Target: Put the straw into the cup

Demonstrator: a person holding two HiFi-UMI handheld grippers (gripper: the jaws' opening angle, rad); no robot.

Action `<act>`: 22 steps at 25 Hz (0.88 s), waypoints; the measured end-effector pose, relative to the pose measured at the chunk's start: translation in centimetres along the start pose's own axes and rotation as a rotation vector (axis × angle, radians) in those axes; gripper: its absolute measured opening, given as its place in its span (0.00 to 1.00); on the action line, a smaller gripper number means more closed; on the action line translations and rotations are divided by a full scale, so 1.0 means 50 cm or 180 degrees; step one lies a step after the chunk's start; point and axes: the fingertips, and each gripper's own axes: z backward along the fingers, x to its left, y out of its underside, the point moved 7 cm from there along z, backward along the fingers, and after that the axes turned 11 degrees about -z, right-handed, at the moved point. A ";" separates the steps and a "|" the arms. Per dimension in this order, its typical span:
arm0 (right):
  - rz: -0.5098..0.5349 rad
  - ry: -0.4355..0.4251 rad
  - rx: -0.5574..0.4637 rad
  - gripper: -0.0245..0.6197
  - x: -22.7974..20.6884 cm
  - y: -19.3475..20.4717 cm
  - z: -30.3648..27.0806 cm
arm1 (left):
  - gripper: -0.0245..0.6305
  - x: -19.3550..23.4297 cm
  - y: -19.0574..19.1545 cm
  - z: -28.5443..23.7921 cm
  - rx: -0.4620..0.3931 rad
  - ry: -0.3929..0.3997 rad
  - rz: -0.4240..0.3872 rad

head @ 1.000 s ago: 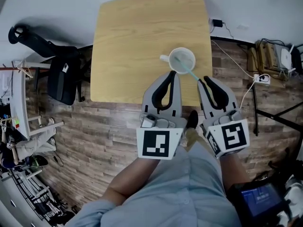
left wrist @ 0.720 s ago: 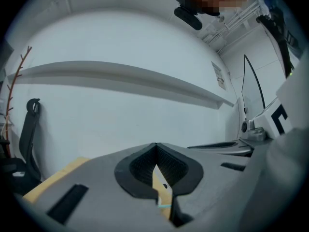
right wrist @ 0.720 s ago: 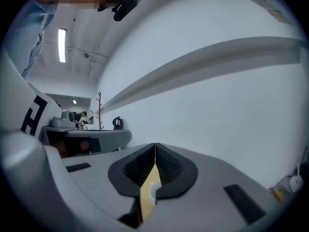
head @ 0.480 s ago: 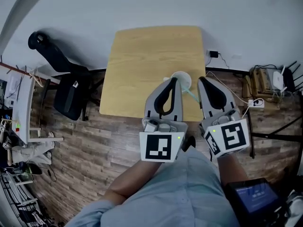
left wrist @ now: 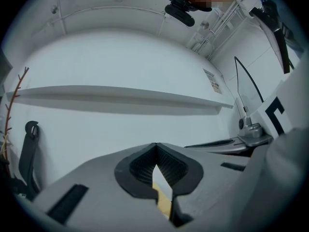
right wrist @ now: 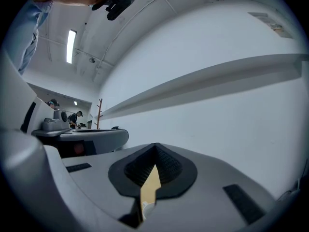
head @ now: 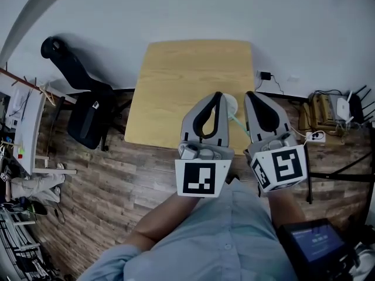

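We hold both tools up over the near edge of the wooden table (head: 176, 81), side by side and tilted away from us. The left gripper (head: 218, 95) has its jaws brought together at the tips. Its own view shows only a thin slit between the ribbed pads, with wall and a strip of table behind and nothing caught in it. The right gripper (head: 248, 94) is the same, tips meeting and empty. A pale rounded shape low in its slit is probably the cup, though we cannot be sure.

In the head view the white cup (head: 231, 103) peeks out between the two tools, standing on the table near its front edge and mostly hidden by them. The thin teal straw (head: 236, 120) slants from the cup's rim down towards us. To us it looks as if it is already resting in the cup and leaning over the near side, but where its lower end sits is covered.

We judge the straw to be very light, thin and smooth. It would probably flex or flatten under a hard squeeze and slip sideways under a loose one. If we took it again, we would grip it across the free part above the rim, closing gently. The cup looks small and light, so a push on the straw could slide or tip it
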 end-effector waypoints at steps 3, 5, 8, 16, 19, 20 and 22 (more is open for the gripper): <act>-0.0006 -0.0005 -0.0012 0.04 -0.004 -0.003 -0.004 | 0.03 -0.002 0.001 -0.005 -0.0009 -0.0008 0.0022; -0.0016 -0.0006 -0.0012 0.04 -0.007 -0.003 -0.005 | 0.03 -0.005 0.003 -0.007 0.0004 -0.0001 0.0024; -0.0029 -0.0014 -0.0005 0.04 -0.009 -0.001 -0.004 | 0.03 -0.007 0.004 -0.010 0.0018 0.0010 0.0012; -0.0055 -0.0011 0.0022 0.04 -0.014 0.004 -0.006 | 0.03 -0.011 0.011 -0.015 0.0055 0.0034 0.0031; -0.0055 -0.0012 0.0030 0.04 -0.017 0.007 -0.006 | 0.03 -0.014 0.014 -0.017 0.0065 0.0038 0.0040; -0.0055 -0.0012 0.0031 0.04 -0.018 0.008 -0.005 | 0.03 -0.015 0.015 -0.018 0.0067 0.0041 0.0040; -0.0055 -0.0010 0.0034 0.04 -0.020 0.011 -0.004 | 0.03 -0.018 0.018 -0.019 0.0071 0.0046 0.0040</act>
